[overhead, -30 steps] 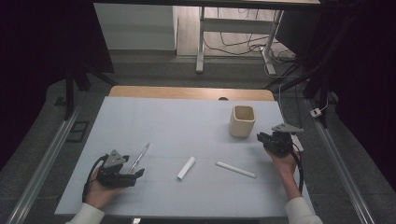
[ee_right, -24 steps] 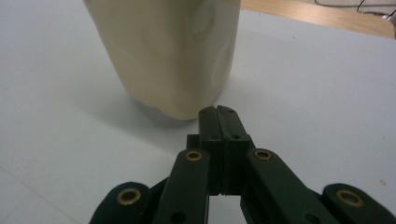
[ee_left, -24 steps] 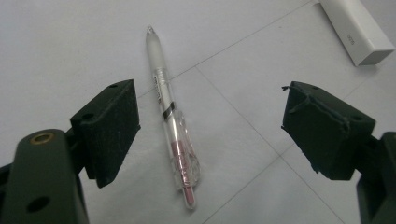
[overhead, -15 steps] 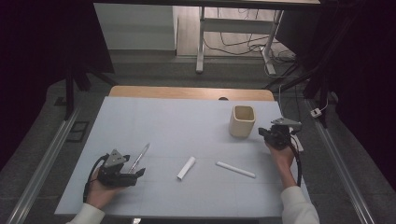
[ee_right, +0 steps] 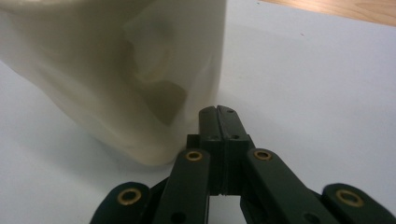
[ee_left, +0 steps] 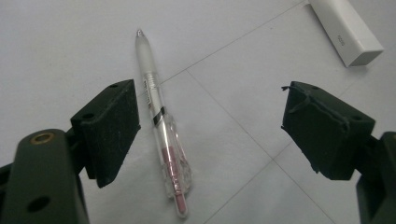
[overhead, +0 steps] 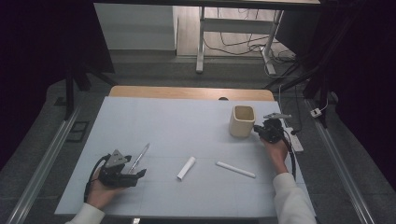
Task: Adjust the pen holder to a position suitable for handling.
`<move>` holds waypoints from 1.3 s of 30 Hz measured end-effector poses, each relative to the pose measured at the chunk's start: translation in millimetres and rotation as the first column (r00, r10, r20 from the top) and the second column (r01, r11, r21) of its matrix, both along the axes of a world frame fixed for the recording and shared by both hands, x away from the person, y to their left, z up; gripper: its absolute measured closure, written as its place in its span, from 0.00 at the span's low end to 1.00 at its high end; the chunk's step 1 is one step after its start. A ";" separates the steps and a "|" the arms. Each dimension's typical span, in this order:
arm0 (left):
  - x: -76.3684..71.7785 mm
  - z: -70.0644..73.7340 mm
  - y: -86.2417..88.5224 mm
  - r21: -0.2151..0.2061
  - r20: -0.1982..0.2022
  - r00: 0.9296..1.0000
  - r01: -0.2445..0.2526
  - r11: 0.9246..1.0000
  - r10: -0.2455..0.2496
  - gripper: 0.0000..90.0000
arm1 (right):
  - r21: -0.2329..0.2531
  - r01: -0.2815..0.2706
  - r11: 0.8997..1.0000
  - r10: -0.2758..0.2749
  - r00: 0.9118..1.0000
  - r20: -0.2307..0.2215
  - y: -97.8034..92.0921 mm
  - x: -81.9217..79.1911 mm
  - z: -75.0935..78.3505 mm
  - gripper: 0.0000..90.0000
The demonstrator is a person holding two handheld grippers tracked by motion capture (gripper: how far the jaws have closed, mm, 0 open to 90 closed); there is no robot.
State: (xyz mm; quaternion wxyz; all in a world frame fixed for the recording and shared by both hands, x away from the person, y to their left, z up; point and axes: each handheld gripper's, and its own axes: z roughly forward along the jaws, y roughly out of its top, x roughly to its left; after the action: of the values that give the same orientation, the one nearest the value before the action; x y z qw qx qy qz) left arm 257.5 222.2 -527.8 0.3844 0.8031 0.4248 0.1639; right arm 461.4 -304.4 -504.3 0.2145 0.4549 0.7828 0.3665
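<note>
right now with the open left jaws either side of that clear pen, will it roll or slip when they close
The pen looks round and smooth, so it may roll or slide on the flat mat. It seems thin, stiff and light. The left gripper has textured pads that should help.

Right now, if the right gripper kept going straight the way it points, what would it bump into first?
Probably the cream cup. The right gripper has its fingers pressed together, with the tips right beside the cup's near wall. Whether they touch already is hard to tell, and they aim near its edge, so they might just graze it.
</note>
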 end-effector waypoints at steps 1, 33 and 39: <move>0.0 -0.2 0.2 -0.001 -0.001 1.000 -0.001 1.000 0.001 0.21 | 0.000 0.000 1.000 0.000 1.000 0.000 0.0 0.0 0.0 0.99; 3.2 -3.0 -0.9 0.001 -0.015 1.000 -0.005 1.000 0.005 0.21 | -0.050 -0.049 0.998 0.049 0.999 -0.003 5.1 9.3 -2.4 0.99; 3.0 -3.0 -1.1 0.002 -0.014 1.000 -0.006 1.000 0.006 0.21 | -0.048 -0.050 0.998 0.050 0.999 -0.004 5.0 9.6 -2.3 0.99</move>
State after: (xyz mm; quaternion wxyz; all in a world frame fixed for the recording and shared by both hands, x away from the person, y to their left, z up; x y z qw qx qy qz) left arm 260.5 221.0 -530.8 0.3801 0.8034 0.4297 0.1596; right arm 471.0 -299.4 -506.6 0.2150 0.4303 0.8029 0.3521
